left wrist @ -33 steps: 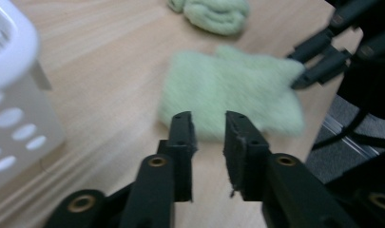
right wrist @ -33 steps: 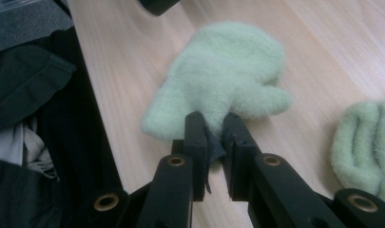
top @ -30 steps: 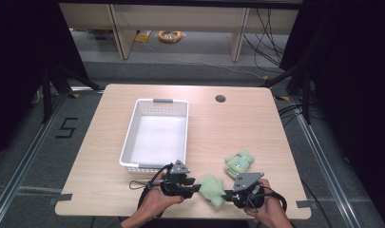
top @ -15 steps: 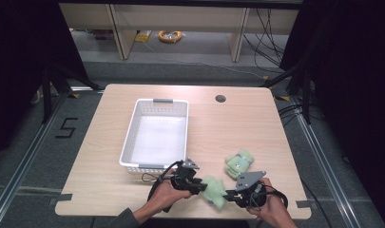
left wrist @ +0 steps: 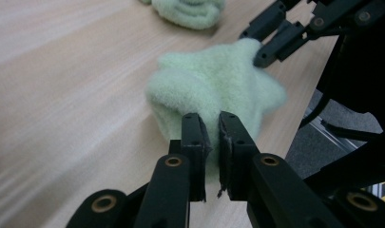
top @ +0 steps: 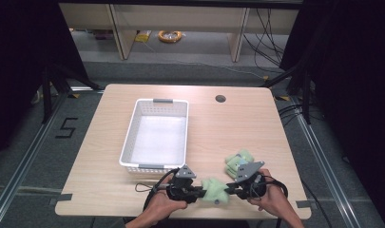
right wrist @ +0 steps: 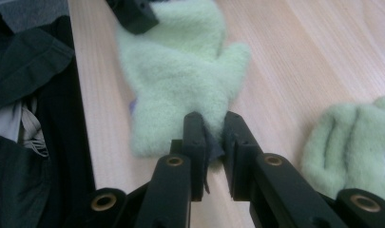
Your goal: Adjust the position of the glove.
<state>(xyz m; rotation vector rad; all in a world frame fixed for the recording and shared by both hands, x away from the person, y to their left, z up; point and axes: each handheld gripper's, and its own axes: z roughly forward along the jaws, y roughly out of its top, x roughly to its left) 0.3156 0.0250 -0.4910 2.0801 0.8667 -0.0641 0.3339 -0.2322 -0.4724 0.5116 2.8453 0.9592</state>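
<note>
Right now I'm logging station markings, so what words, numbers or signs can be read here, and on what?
"5": marked in dark tape on the grey floor left of the table.
Nothing legible on the white basket, the green cloth or either gripper.

Item count: two light green fleece cloths (top: 214,190) (top: 238,161), one white basket (top: 128,142), two grippers (top: 199,193) (top: 230,190).

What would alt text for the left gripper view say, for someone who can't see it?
Two black jaws of the left gripper pinch the near edge of a fluffy pale green cloth on a wooden table. The right gripper grips the cloth's far corner, and a second green cloth lies beyond.
</note>
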